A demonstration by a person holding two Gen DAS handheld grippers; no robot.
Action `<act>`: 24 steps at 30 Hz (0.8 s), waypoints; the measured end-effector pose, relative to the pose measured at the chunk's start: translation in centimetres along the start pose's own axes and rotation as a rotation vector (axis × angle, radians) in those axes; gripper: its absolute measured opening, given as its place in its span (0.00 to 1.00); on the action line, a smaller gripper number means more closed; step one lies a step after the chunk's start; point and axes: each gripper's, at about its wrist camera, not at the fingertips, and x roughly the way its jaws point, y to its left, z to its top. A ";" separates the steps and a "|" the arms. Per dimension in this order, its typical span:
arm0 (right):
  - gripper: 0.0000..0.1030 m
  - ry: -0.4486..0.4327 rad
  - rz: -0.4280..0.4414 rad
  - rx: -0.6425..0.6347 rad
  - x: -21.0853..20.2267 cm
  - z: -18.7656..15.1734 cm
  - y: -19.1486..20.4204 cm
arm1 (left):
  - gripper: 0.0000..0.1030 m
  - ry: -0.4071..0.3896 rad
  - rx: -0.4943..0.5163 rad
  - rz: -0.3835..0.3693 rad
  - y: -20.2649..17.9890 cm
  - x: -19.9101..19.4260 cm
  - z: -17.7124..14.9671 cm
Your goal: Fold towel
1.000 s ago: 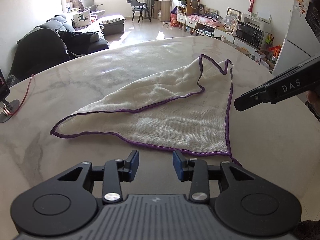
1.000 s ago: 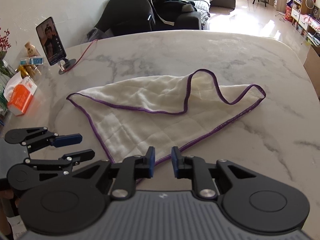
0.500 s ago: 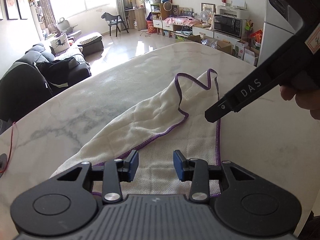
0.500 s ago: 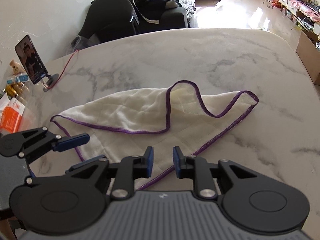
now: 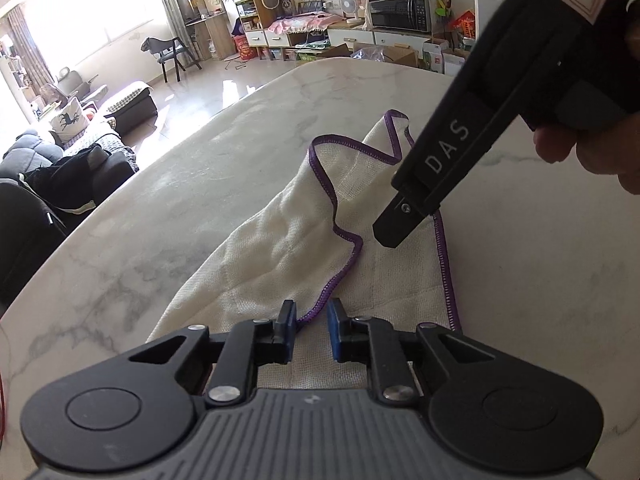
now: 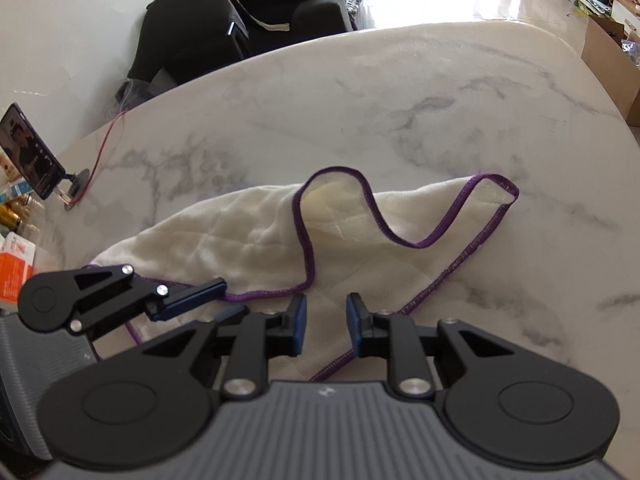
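Observation:
A cream towel (image 5: 280, 248) with a purple hem lies loosely folded on the marble table (image 5: 200, 184), its upper layer rumpled. My left gripper (image 5: 312, 312) is low over the near end. Its jaws are closing, with the upper layer's purple hem between the blue pads and a gap still showing. In the right wrist view the left gripper (image 6: 232, 295) lies over the towel's (image 6: 248, 248) left corner. My right gripper (image 6: 326, 308) hovers over the near edge, its jaws opening slightly with cloth below them, gripping nothing. From the left wrist view the right gripper (image 5: 400, 220) points down at the towel's right side.
A phone on a stand (image 6: 30, 152) with a red cable (image 6: 106, 140) stands at the table's left edge, next to an orange box (image 6: 14, 272) and small bottles. A hand (image 5: 592, 152) holds the right gripper. A dark sofa (image 6: 240, 20) lies beyond the table.
Both grippers have come forward and down over the towel. The left jaws have narrowed around the purple hem. The right gripper now hangs close over the towel's right side.

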 end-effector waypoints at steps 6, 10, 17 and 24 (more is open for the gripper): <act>0.48 0.012 0.024 0.014 0.5 0.1 0.0 | 0.03 0.003 -0.022 -0.011 0.8 0.8 0.0; 0.66 0.015 0.024 -0.013 0.6 -0.1 0.7 | 0.01 -0.019 -0.064 0.034 1.5 0.7 0.5; 0.97 0.007 0.022 0.025 0.9 -0.5 0.6 | 0.01 -0.027 -0.101 0.082 3.3 0.5 1.3; 1.00 0.010 0.036 -0.058 0.8 -1.0 0.8 | 0.01 -0.035 -0.190 0.124 5.7 -0.3 1.6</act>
